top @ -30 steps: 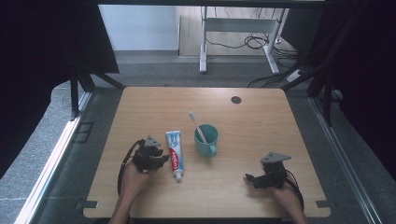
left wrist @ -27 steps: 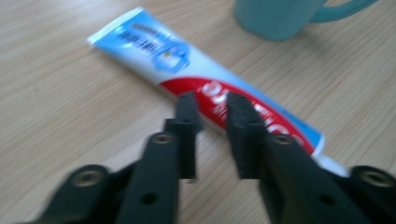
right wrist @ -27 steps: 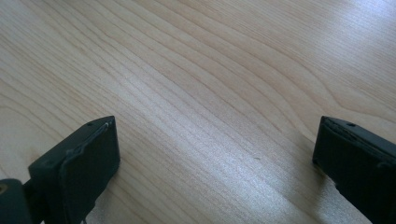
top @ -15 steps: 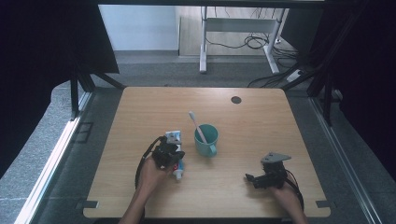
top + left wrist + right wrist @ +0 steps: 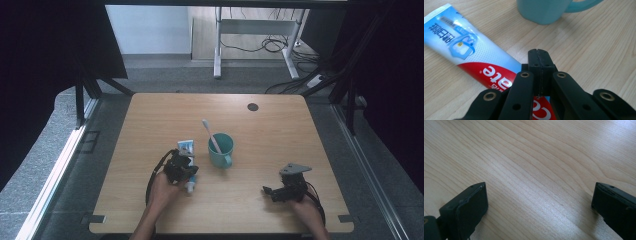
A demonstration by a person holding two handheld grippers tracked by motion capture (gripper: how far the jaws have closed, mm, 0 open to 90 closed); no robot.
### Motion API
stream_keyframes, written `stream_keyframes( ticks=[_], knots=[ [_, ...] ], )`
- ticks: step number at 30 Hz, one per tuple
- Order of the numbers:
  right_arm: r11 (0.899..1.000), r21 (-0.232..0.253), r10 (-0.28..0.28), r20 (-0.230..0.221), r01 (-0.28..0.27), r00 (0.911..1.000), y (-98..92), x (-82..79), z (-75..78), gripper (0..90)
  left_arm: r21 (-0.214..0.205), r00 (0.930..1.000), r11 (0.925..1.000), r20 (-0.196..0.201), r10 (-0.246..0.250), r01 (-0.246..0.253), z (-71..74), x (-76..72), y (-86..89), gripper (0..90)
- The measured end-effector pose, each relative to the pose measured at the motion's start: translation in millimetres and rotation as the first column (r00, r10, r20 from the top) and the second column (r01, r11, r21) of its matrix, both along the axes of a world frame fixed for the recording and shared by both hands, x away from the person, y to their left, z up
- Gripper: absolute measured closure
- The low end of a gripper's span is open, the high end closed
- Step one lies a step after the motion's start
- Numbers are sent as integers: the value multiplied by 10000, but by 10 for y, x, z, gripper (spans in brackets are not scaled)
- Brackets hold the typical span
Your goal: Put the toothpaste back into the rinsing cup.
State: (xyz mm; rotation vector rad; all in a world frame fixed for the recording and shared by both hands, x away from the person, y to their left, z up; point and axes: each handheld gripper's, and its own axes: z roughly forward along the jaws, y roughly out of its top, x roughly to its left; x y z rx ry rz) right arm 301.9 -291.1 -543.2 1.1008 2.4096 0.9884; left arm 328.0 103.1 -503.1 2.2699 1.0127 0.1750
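1. Left gripper (image 5: 180, 167) sits right on top of the toothpaste tube (image 5: 186, 155), jaws clenched tip to tip. In the left gripper view the two black jaws meet flush with the tube (image 5: 461, 37) running underneath them, and I can't see any of it pinched between them.
2. The tube lies flat on the table (image 5: 280, 125), just left of the teal mug (image 5: 221, 150) (toothbrush (image 5: 210, 132) standing in it), not touching it.
3. Its long axis runs near to far: white cap at the near end, flat crimped tail at the far end beside the mug.
4. So the tube is directly below the left gripper, crossing under the jaws. I'd say those jaws need to straddle the tube's width, across that near-far line.
5. Right gripper (image 5: 267, 191) rests well off to the right near the table's near edge, jaws spread wide over bare wood. The left hand is clearly nearer.
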Motion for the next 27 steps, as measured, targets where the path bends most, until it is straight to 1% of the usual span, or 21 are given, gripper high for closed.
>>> stream_keyframes(
  ticks=[5,7,10,14,18,19,21,24,27],
  knots=[
    [10000,-8,-6,-3,5,10000,0,0,0,0,-133,9997,9997,-113,221,-223,-8,-31,118,900],
    [10000,7,-7,-6,7,10000,1,-1,0,1,-119,9994,9994,-175,313,-315,-7,-44,178,900],
    [10000,0,2,13,-2,10000,0,1,-1,0,32,9991,9992,-158,404,-403,-2,-56,269,900],
    [10000,-4,16,21,-16,10000,0,1,-1,0,205,9975,9977,-272,652,-646,-2,-83,394,900],
    [10000,-2,12,27,-12,10000,0,2,-1,0,490,9960,9955,-351,826,-808,-36,-93,468,900],
    [10000,-1,13,28,-13,10000,0,2,-1,1,502,9957,9953,-372,845,-826,-45,-93,478,900],
    [10000,0,14,28,-14,10000,0,2,-1,1,361,9960,9962,-369,812,-799,-53,-88,486,900],
    [10000,-2,13,28,-13,10000,0,2,-1,0,263,9970,9971,-251,727,-720,-12,-74,481,895],
    [10000,-8,8,26,-8,10000,0,1,-1,1,147,9978,9977,-90,657,-656,47,-53,474,766]
  ],
)
